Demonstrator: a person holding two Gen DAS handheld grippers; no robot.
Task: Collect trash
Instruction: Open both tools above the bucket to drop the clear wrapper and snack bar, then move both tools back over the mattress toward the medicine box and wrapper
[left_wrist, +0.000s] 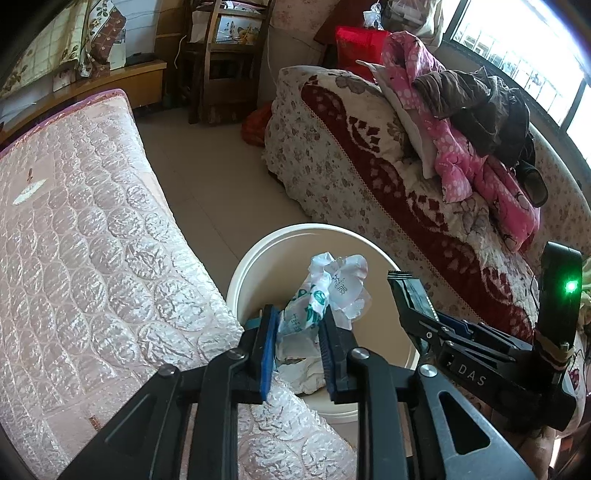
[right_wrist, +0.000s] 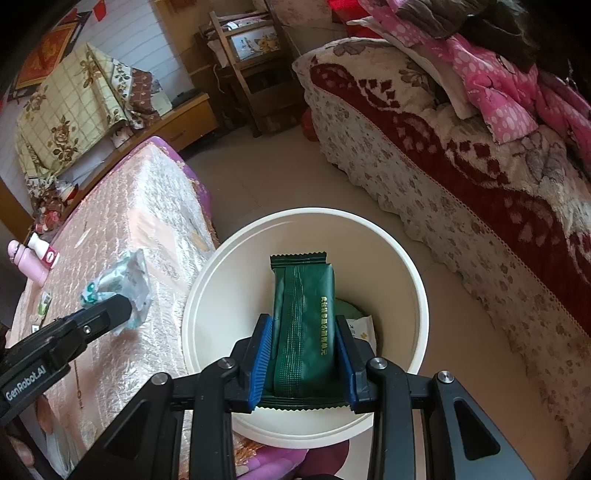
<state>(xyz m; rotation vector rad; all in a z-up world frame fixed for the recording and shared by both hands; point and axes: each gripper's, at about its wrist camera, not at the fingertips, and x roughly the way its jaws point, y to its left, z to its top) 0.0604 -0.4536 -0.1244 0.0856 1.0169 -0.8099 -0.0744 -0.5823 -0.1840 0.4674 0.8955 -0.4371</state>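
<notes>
Fingers (left_wrist: 267, 343) of the left gripper (left_wrist: 297, 332) pinch a crumpled white-and-green plastic wrapper (left_wrist: 325, 295) while the right gripper (right_wrist: 304, 354) clamps a dark green foil packet (right_wrist: 303, 321) over a round white plastic bin (right_wrist: 207, 291).

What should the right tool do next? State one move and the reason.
Probably open the right tool and drop the green wrapper: it is clamped directly above the white bin, which already holds trash. The left tool holds a crumpled white wrapper for afterwards.
</notes>
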